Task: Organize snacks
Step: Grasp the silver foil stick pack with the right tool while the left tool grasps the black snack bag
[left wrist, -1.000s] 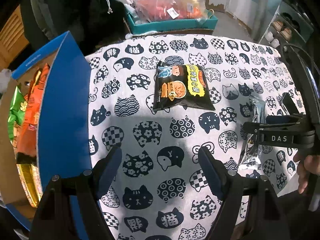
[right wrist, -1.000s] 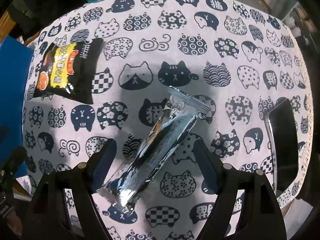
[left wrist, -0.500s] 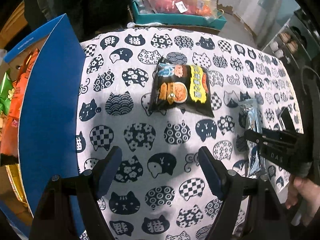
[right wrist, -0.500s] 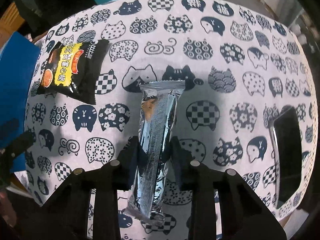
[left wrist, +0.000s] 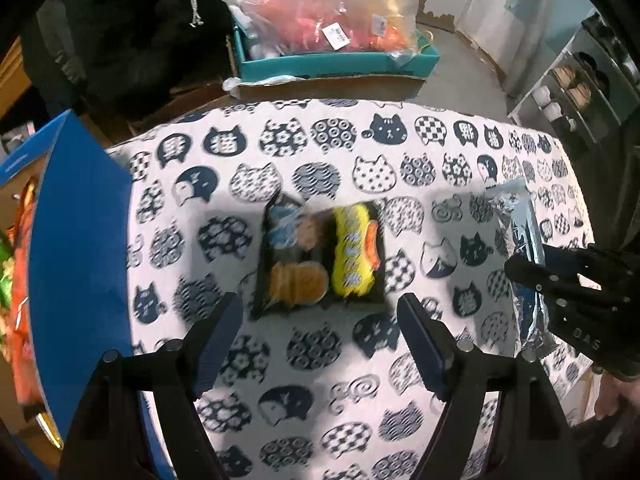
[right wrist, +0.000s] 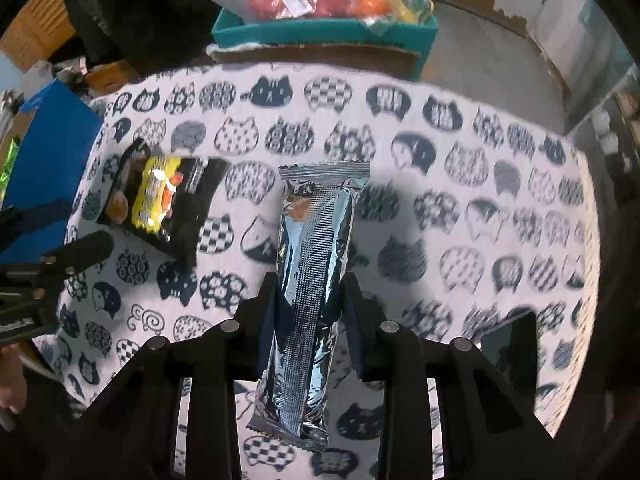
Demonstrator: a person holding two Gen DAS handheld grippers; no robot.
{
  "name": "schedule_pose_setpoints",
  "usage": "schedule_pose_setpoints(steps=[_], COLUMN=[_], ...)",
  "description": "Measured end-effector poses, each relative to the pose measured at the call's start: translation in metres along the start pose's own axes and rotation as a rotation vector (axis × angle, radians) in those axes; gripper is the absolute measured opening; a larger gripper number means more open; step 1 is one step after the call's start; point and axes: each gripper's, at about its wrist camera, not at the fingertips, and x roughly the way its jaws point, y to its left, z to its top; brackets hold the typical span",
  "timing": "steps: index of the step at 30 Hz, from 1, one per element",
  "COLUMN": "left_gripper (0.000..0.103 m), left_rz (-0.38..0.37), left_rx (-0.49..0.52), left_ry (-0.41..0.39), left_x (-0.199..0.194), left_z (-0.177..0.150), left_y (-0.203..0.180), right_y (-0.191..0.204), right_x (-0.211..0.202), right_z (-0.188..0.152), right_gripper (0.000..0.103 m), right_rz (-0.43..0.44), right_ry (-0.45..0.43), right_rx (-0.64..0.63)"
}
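**Silver pack gripped, black bag next**

Since the earlier frames the right gripper (right wrist: 308, 300) has closed around the long silver snack pack (right wrist: 310, 292), which lay askew between wide jaws a second ago and now stands straight between the pads, pinched at about mid-length on both sides. Its lower end appears to be off the cat-print surface (right wrist: 460, 184), though the fisheye view makes the gap hard to judge. The left gripper (left wrist: 320, 320) has travelled across the surface and now hangs with its jaws wide and empty, just short of the black snack bag (left wrist: 320, 256), which lies flat and blurred ahead of the fingertips.

On progress: the blue box (left wrist: 80, 240) at the left edge of the surface already holds several packets, orange and green ones showing at its open side, so part of the sorting looks done. What seems to remain is carrying the silver pack over to that box and picking up the black bag, the only other loose snack visible on the cloth. A dark flat object, apparently a phone (right wrist: 508, 344), lies near the right edge and looks unrelated.
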Motion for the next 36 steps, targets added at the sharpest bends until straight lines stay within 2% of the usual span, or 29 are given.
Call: schedule_pose_setpoints(steps=[5, 9, 12, 14, 20, 26, 33, 36], left_gripper=[0.081, 0.081, 0.081, 0.088, 0.094, 0.095, 0.078, 0.069], left_rz=[0.003, 0.027, 0.063, 0.082, 0.136, 0.184, 0.173, 0.173], left_rx=[-0.003, -0.008, -0.004, 0.005, 0.073, 0.157, 0.189, 0.235], left_ry=[0.029, 0.073, 0.067, 0.062, 0.026, -0.019, -0.085, -0.106], left_x=[0.017, 0.036, 0.045, 0.05, 0.061, 0.068, 0.057, 0.048], left_z=[0.015, 0.019, 0.019, 0.02, 0.021, 0.016, 0.008, 0.004], left_y=[-0.009, -0.01, -0.011, -0.012, -0.02, -0.03, -0.031, -0.037], right_y=[-0.014, -0.021, -0.02, -0.018, -0.015, -0.014, -0.016, -0.015], right_x=[-0.005, -0.012, -0.008, -0.002, 0.012, 0.019, 0.019, 0.019], right_z=[0.016, 0.026, 0.034, 0.038, 0.042, 0.044, 0.044, 0.043], right_gripper=[0.029, 0.029, 0.029, 0.029, 0.029, 0.029, 0.029, 0.029], right_rz=[0.007, -0.026, -0.03, -0.026, 0.003, 0.016, 0.012, 0.015], right_ry=[-0.001, 0.001, 0.003, 0.002, 0.003, 0.0, -0.006, -0.008], right_rx=[-0.036, -0.086, -0.107, -0.111, -0.099, -0.092, -0.092, -0.089])
